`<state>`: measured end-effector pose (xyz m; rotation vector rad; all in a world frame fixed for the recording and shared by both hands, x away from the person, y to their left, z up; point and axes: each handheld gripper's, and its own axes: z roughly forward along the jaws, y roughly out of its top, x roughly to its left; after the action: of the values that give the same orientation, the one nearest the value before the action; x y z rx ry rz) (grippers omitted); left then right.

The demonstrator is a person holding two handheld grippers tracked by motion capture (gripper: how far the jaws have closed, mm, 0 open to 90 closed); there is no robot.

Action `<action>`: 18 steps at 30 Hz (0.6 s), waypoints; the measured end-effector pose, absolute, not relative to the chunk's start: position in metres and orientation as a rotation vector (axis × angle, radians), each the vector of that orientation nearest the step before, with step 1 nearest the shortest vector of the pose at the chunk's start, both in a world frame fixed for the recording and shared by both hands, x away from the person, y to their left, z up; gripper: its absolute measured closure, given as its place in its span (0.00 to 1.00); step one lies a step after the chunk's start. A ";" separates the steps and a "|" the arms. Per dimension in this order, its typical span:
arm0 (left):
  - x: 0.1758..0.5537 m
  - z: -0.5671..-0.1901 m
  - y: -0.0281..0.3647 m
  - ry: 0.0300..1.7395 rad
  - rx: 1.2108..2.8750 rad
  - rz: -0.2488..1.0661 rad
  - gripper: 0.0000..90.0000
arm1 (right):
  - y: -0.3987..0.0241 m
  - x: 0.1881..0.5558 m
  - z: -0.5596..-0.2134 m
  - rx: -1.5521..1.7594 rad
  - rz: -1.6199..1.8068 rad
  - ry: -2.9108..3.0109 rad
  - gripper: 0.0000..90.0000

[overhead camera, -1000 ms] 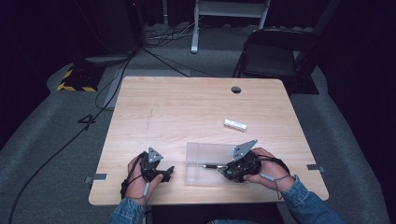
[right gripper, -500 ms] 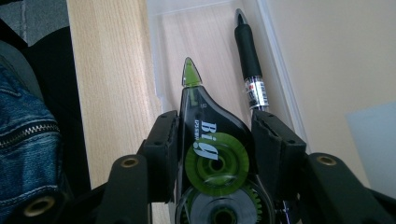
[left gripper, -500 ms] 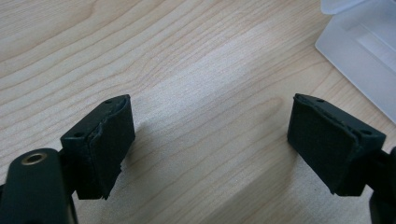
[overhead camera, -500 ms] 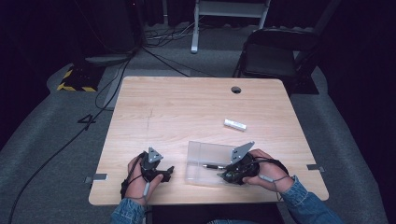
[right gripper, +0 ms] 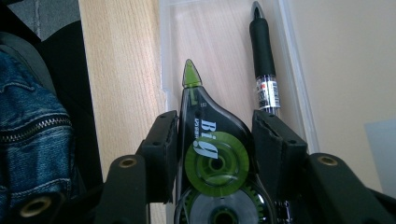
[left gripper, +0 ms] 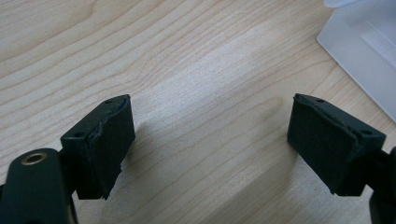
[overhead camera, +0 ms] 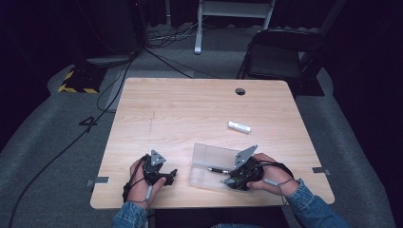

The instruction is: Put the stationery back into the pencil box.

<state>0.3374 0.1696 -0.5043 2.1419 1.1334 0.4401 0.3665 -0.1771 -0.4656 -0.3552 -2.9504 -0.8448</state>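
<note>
Green correction tape [right gripper: 212,154] sits gripped in the low, level right tool [right gripper: 215,144].

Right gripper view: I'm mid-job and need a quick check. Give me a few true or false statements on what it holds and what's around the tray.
1. The right gripper grips a green correction tape dispenser. True.
2. A black pen lies in the clear tray. True.
3. The left gripper holds the pen. False: its jaws stand open over bare table.
4. The small white object lies inside the tray. False: it lies on the table beyond it.
5. The tray stands between the two grippers. True.
</note>
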 end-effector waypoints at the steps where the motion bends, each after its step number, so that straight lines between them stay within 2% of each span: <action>1: 0.337 -0.504 0.170 1.133 2.142 0.440 0.17 | -0.177 0.367 -0.466 -0.361 -0.845 -2.947 0.58; 18: 0.337 -0.504 0.170 1.132 2.145 0.436 0.17 | -0.181 0.368 -0.461 -0.386 -0.881 -2.927 0.59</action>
<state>0.3375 0.1699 -0.5040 2.1453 1.1324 0.4363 0.3684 -0.1814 -0.4606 -0.3863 -2.9270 -0.8807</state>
